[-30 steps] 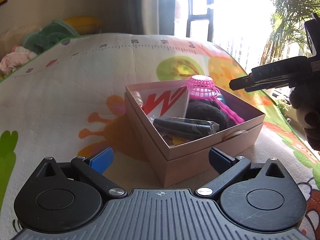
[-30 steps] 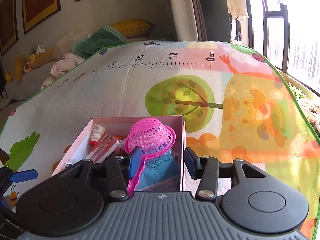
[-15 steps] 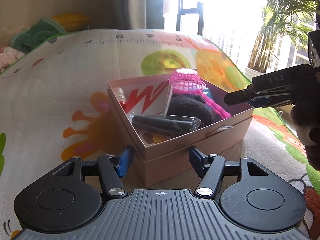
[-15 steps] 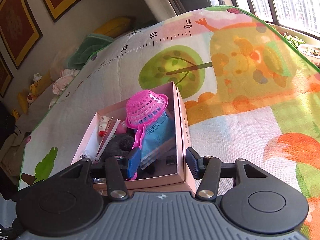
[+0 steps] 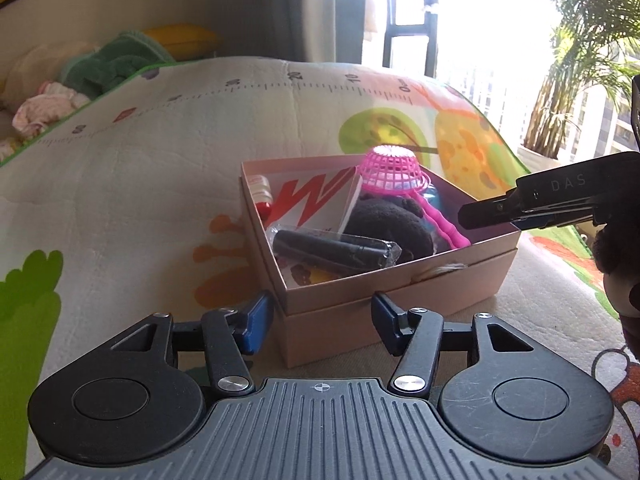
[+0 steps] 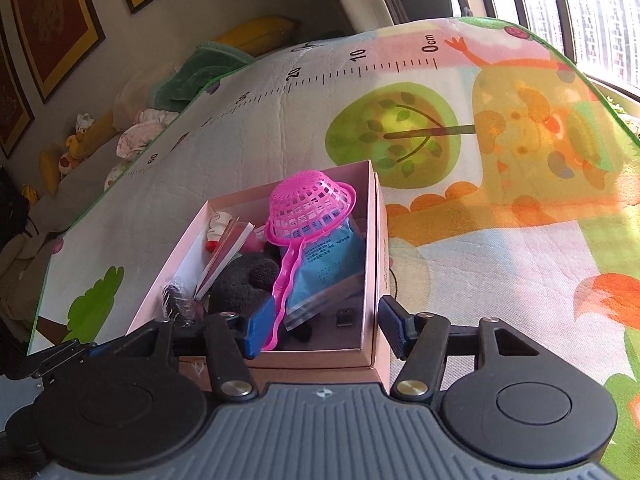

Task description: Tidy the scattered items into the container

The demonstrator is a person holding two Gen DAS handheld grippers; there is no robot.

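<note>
A pink cardboard box (image 5: pixel 400 300) sits on a colourful play mat. It holds a pink plastic strainer (image 5: pixel 394 170), a black plush (image 5: pixel 390 226), a wrapped black item (image 5: pixel 340 250), a red-and-white card (image 5: pixel 316 200) and a blue packet (image 6: pixel 328 260). My left gripper (image 5: pixel 322 322) is open, its pads on either side of the box's near corner. My right gripper (image 6: pixel 322 326) is open over the box's near end, with the strainer's handle (image 6: pixel 286 280) beside its left pad. It shows from the side in the left wrist view (image 5: pixel 520 206).
The play mat (image 6: pixel 460 240) has a ruler print, a green tree and orange shapes. Cushions and soft toys (image 6: pixel 132 136) lie along the far wall. A window and a potted palm (image 5: pixel 580 60) are to the right.
Both grippers have drawn back from the box. The right gripper has let go of the pink strainer, which now rests in the box. The left jaws have narrowed around the box's corner.
</note>
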